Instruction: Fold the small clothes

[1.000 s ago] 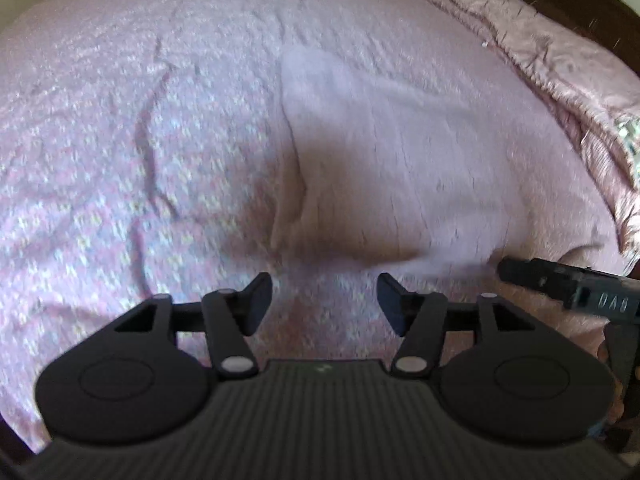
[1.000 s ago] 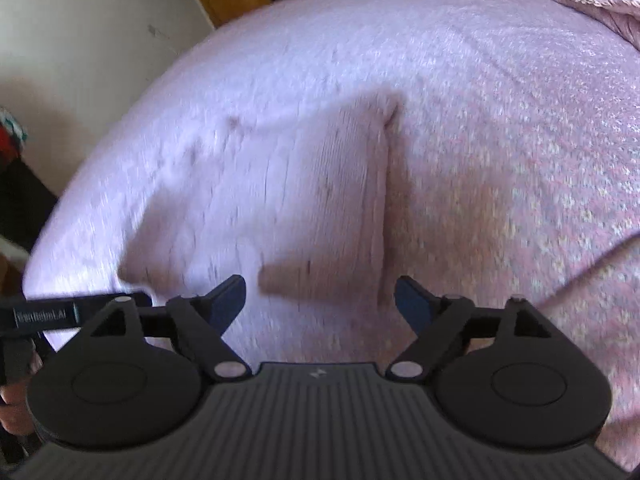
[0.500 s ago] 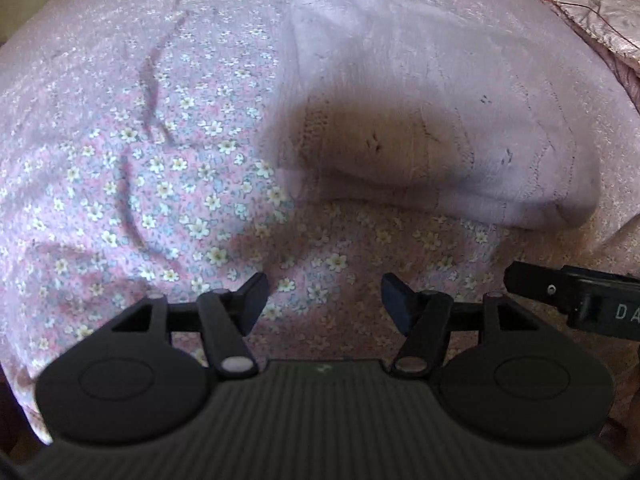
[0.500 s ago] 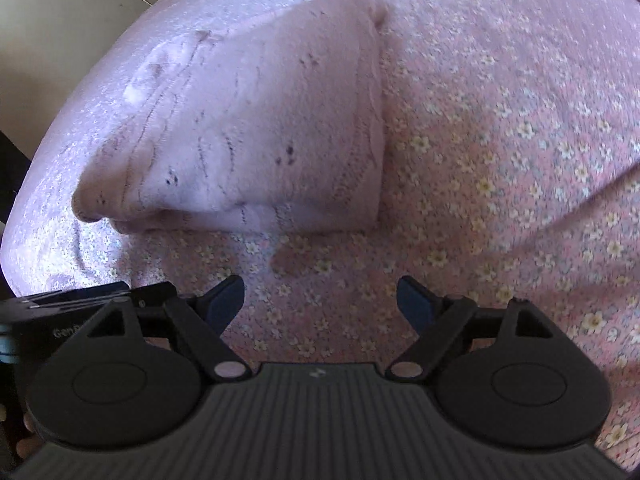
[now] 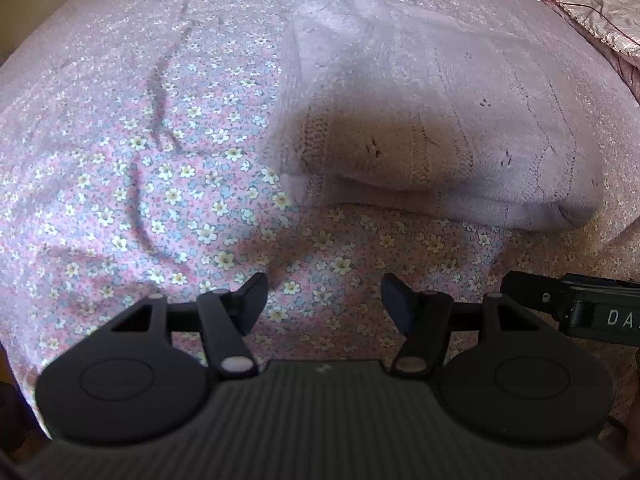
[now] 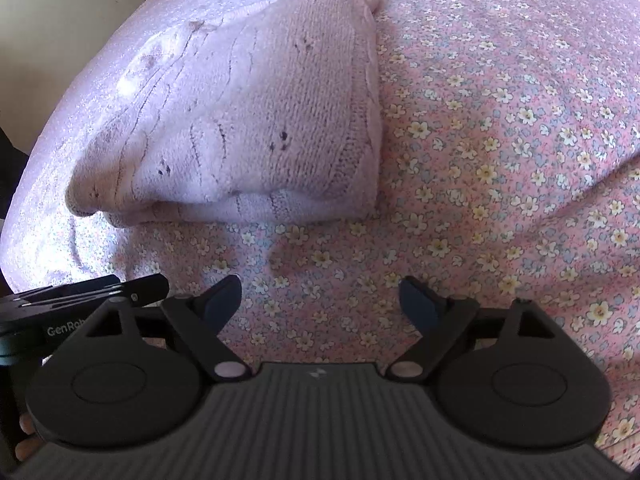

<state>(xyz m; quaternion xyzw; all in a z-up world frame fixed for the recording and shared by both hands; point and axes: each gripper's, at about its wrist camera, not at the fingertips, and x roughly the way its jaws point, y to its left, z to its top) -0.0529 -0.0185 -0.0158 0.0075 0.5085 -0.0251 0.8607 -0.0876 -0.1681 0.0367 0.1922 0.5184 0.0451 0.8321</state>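
A pale pink knitted garment point(image 5: 432, 120) lies folded in layers on the flowered bedsheet point(image 5: 160, 184). It also shows in the right wrist view point(image 6: 256, 124), with its folded edge facing me. My left gripper point(image 5: 324, 300) is open and empty, just above the sheet, a short way in front of the garment's near edge. My right gripper point(image 6: 320, 300) is open and empty too, in front of the garment's right part. Each gripper's body shows at the edge of the other's view: the right one point(image 5: 580, 312) and the left one point(image 6: 80, 304).
A pink quilted blanket point(image 5: 580, 4) lies bunched at the back right of the bed. The sheet has creases point(image 5: 160, 92) left of the garment. A wall point(image 6: 60, 20) and the bed's rounded edge lie to the left in the right wrist view.
Both grippers have come down and closer to the bed, so the garment looks larger and sharper. Both stayed open. The garment has not moved.
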